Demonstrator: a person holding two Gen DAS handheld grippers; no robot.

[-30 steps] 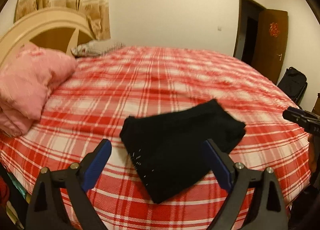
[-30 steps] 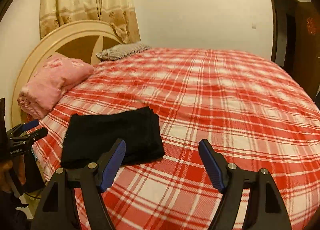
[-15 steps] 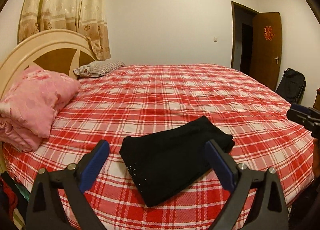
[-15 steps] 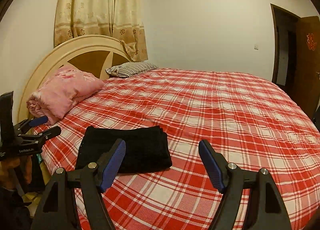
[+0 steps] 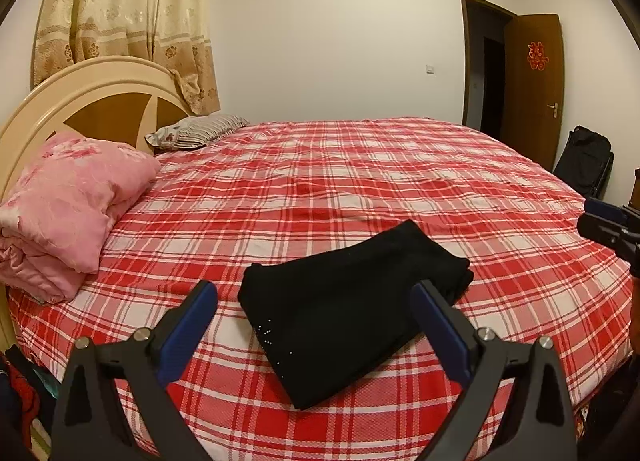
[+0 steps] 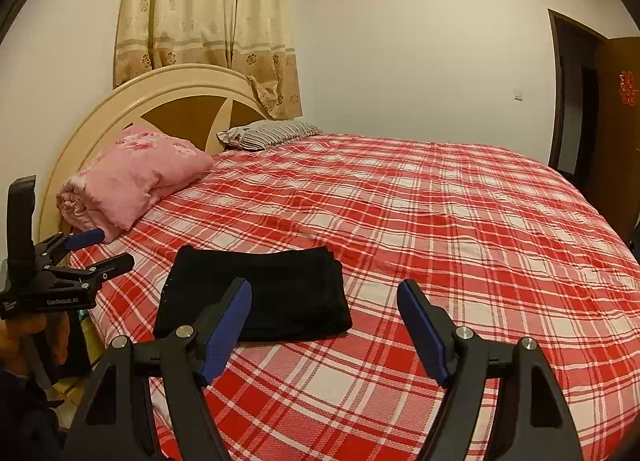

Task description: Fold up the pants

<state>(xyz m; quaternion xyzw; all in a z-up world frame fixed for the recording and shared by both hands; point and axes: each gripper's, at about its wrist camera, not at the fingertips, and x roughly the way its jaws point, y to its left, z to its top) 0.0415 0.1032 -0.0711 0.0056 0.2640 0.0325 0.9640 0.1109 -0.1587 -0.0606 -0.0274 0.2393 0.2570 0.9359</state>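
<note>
Pants (image 5: 352,309): matt black knit cloth. Bedsheet (image 5: 360,189): woven checked cotton. Headboard (image 6: 160,97): glossy painted wood. Quilt (image 5: 68,205): soft pink fabric.

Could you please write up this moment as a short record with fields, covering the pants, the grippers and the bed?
pants: black fabric pants, folded into a compact rectangle, lying flat near the bed's front edge
bed: red-and-white plaid sheet
left gripper: open, empty, above the pants
right gripper: open, empty, beside the pants
near headboard: pink folded quilt, striped pillow
</note>
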